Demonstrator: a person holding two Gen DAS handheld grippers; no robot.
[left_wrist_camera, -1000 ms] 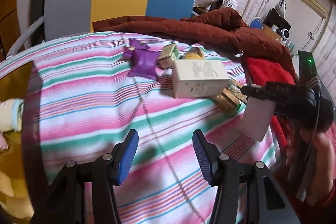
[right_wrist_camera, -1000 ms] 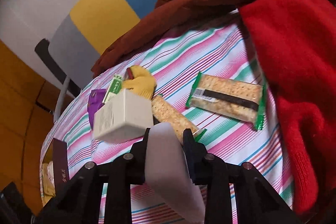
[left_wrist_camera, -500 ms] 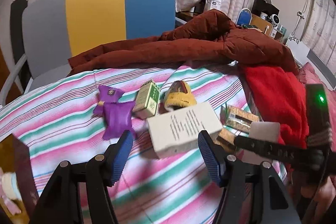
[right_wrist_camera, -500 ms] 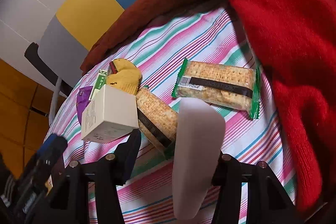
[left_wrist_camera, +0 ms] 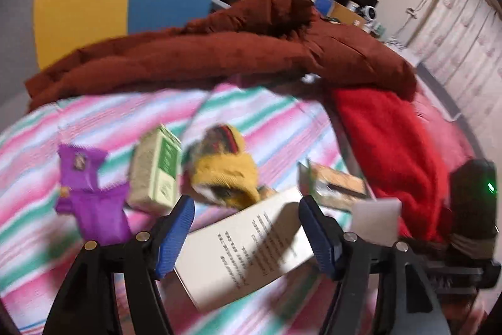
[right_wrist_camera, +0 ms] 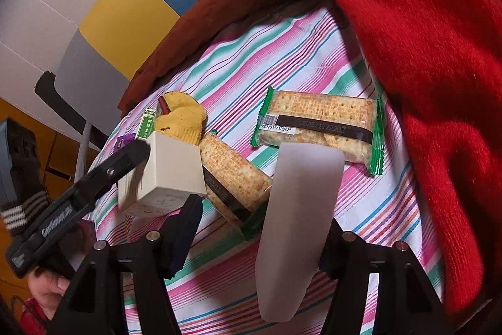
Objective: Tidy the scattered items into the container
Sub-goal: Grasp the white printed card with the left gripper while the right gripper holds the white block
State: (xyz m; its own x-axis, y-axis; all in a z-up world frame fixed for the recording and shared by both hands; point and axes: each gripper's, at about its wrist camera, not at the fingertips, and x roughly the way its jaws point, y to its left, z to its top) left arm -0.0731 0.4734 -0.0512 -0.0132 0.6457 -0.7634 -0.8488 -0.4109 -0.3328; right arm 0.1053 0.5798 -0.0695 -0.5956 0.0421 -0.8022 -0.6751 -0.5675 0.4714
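The right gripper (right_wrist_camera: 254, 228) is letting go of the flat white plastic piece (right_wrist_camera: 298, 209): a second ago its fingers were clamped on that piece, and now the jaws are opening, with the piece leaning against the right finger only and its lower end hanging free between them. The left finger (right_wrist_camera: 185, 225) is standing well clear of it. In the left wrist view the same white piece (left_wrist_camera: 376, 222) is showing just right of the left gripper's own fingers.

The left gripper (left_wrist_camera: 246, 234) has swung in across the striped cloth (left_wrist_camera: 257, 118) toward the pile, and its jaws are opening wide, the 2 blue pads (left_wrist_camera: 174, 236) now straddling the white carton (left_wrist_camera: 248, 250) without pressing on it. From the right wrist view that carton (right_wrist_camera: 169, 175) is sitting tilted, with a left gripper finger reaching in at its near left side.

Around it are lying the yellow knitted sock (left_wrist_camera: 226, 171), the small green-and-white box (left_wrist_camera: 157, 171), the purple pouch (left_wrist_camera: 91, 197), and 2 cracker packs, 1 touching the carton (right_wrist_camera: 235, 181) and 1 farther right (right_wrist_camera: 320, 127) beside the red knit garment (right_wrist_camera: 433, 83).

No container is visible in either current view, so every item is still outside it. The released piece probably needs re-gripping or is being dropped, while the carton looks like the next pick.
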